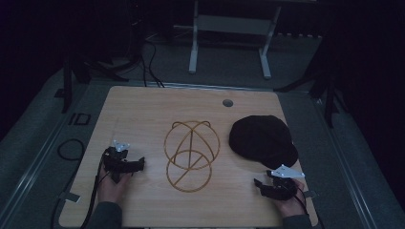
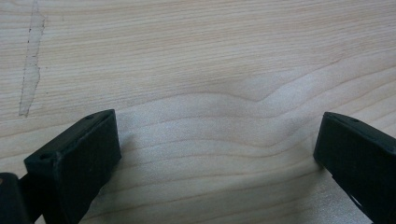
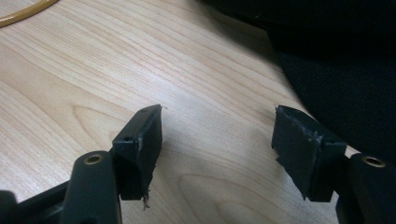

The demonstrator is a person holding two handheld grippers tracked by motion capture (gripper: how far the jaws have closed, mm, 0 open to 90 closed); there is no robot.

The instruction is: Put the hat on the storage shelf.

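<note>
Left tongs [image 1: 136, 164] and right tongs [image 1: 260, 186] rest wide open, empty, on bench [image 1: 143, 109]; cap [image 1: 262, 139] near right for pickup; wire stand [image 1: 191, 155] centred between.

Count: one wooden table [image 1: 143, 114], one black cap [image 1: 262, 138], one gold wire stand [image 1: 191, 152] with two rings showing, two grippers — left gripper [image 1: 125, 161], right gripper [image 1: 276, 187].

A pale wooden table [image 1: 143, 109] with a round grommet hole [image 1: 228, 102] — behind it, a metal stand [image 1: 229, 33] (grey-legged).
</note>
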